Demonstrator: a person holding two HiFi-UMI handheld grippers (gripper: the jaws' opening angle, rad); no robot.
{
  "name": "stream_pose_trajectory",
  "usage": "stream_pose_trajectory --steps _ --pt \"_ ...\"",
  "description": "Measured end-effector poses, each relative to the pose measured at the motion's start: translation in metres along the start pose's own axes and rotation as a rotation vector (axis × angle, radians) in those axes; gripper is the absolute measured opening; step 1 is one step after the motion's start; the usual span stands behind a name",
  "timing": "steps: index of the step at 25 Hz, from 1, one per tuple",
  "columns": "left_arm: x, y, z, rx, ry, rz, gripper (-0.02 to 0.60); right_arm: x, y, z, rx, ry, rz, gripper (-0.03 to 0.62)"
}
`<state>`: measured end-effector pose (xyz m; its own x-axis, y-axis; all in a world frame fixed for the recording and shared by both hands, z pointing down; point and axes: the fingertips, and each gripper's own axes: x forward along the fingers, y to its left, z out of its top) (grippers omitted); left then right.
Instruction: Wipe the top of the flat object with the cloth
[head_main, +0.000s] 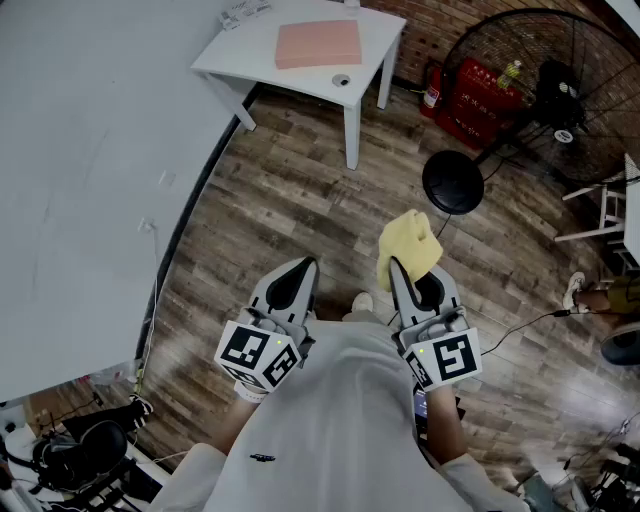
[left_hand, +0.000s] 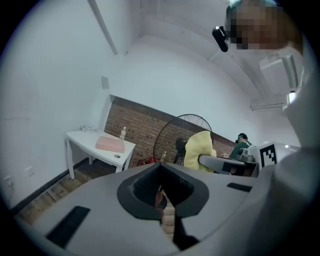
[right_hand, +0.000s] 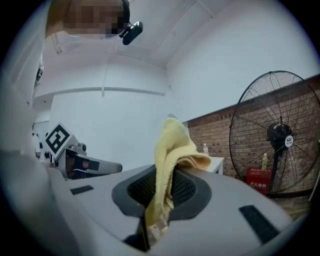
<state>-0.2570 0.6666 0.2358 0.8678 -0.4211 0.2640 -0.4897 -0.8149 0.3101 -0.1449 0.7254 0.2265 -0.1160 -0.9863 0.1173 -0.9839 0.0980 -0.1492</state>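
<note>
Left tool (head_main: 305, 268) closed and empty; right tool (head_main: 396, 268) clamps the cloth (head_main: 410, 243).

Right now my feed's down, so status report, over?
Right gripper shut on cloth. Left gripper shut, empty. Pink pad on far table, nothing between.

A large fan (head_main: 556, 92) stands near a red crate (head_main: 480, 98) on wooden floor (head_main: 290, 210).
</note>
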Motion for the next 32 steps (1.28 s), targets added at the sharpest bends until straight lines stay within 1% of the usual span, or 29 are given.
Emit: stream_pose_trajectory --steps 6,9,11,13,17,20,22,24,28,32 --pt "0.016 -0.013 -0.001 0.011 0.007 0.015 0.014 -0.005 -0.021 -0.002 0.006 0.001 0.009 0.043" --pt "0.022 -0.015 -0.005 0.021 0.032 0.040 0.014 -0.008 -0.033 -0.003 0.056 -0.026 0.004 0.046" --pt "0.024 -0.018 -0.009 0.023 0.049 0.055 0.014 -0.010 -0.038 -0.005 0.096 -0.039 0.016 0.048" --pt "0.027 -0.023 -0.015 0.025 0.062 0.066 0.014 -0.014 -0.045 -0.010 0.102 -0.036 0.022 0.048" --pt "0.038 -0.038 -0.022 0.034 0.082 0.061 0.014 -0.024 -0.067 -0.022 0.121 -0.033 -0.004 0.049" --pt "0.046 -0.046 -0.017 0.061 0.087 0.053 0.014 -0.028 -0.084 -0.026 0.147 -0.040 -0.027 0.049" --pt "0.049 -0.043 -0.013 0.069 0.084 0.061 0.014 -0.026 -0.091 -0.027 0.159 -0.040 -0.035 0.049" --pt "0.051 -0.035 -0.010 0.059 0.077 0.072 0.014 -0.023 -0.092 -0.025 0.155 -0.039 -0.032 0.049" --pt "0.059 -0.016 -0.007 0.035 0.072 0.087 0.014 -0.007 -0.092 -0.011 0.117 -0.050 -0.003 0.049" --pt "0.082 0.004 0.002 0.020 0.059 0.081 0.014 0.017 -0.100 0.000 0.083 -0.042 0.012 0.051"
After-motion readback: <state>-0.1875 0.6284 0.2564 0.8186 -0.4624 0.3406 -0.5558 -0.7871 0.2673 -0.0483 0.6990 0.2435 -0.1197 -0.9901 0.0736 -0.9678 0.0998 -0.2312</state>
